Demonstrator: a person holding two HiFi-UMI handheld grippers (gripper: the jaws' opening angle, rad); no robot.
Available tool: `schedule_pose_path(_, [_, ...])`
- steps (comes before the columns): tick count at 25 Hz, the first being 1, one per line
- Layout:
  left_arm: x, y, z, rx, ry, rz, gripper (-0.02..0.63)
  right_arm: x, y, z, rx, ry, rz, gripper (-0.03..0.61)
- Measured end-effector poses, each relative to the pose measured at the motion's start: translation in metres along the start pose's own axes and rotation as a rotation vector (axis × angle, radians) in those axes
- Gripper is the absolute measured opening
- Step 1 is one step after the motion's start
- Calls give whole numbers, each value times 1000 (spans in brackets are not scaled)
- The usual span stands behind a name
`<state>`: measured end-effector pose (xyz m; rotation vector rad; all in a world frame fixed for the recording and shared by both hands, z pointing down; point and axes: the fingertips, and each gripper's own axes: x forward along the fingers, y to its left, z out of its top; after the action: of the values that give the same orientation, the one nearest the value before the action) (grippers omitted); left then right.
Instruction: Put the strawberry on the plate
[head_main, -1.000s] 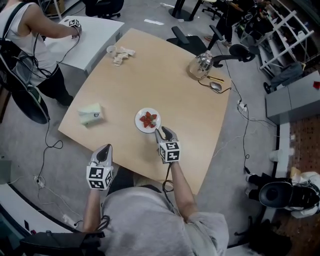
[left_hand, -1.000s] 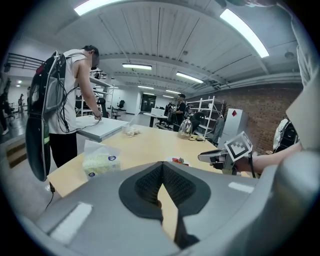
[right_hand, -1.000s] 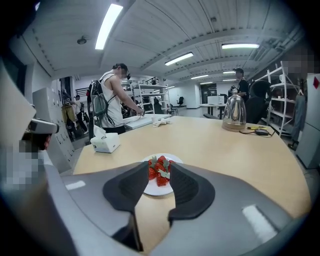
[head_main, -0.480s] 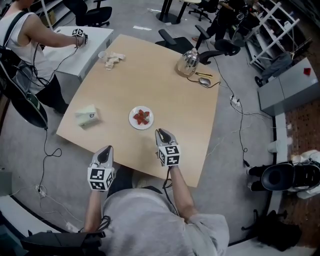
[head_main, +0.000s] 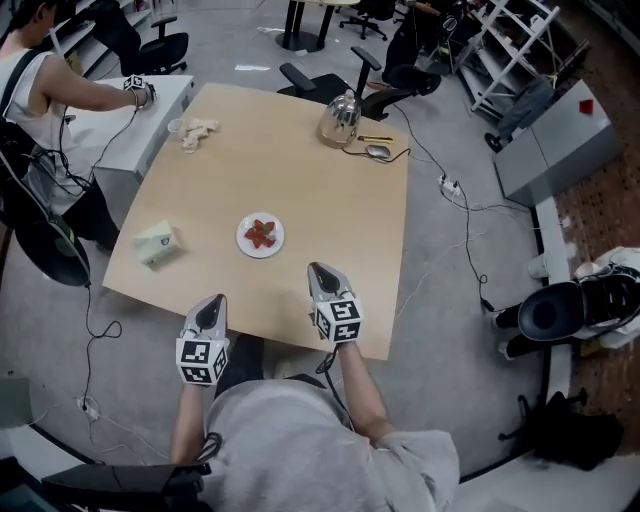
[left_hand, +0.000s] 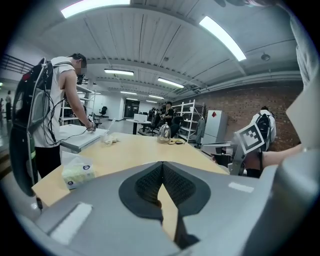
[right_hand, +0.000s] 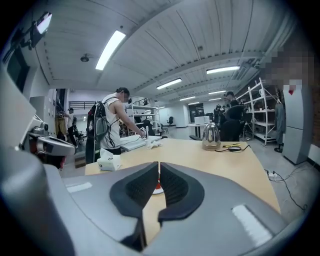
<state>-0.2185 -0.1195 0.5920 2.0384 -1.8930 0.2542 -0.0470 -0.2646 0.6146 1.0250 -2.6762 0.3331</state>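
Note:
A red strawberry (head_main: 261, 233) lies on a small white plate (head_main: 248, 243) on the wooden table (head_main: 330, 200). My right gripper (head_main: 320, 272) hovers over the table's near edge, to the right of the plate and nearer me. Its jaws are closing, their tips nearly touch, and nothing is between them. Through the slit below the tips, the right gripper view shows the plate (right_hand: 157, 189) far ahead. My left gripper (head_main: 211, 305) stays off the near edge, its jaws shut and empty (left_hand: 162, 164).
A tissue pack (head_main: 156, 243) lies left of the plate. At the far edge stand a metal kettle (head_main: 340, 118), a mouse (head_main: 377, 151), and a cup with crumpled paper (head_main: 195, 131). A person (head_main: 45, 70) works at a white table to the left. Office chairs (head_main: 330, 80) stand beyond.
My right gripper has drawn back from the plate toward the near edge, and its jaws have come together. The left gripper has stayed put. The head view has shifted, so the table looks farther off.

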Motion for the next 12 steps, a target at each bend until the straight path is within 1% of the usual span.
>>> schedule_pose_path(4, [4, -19, 9, 26, -16, -36, 20, -24, -10, 10, 19, -49, -30, 8])
schedule_pose_path(12, [11, -65, 22, 67, -41, -118, 20, -77, -32, 8, 28, -83, -99, 8])
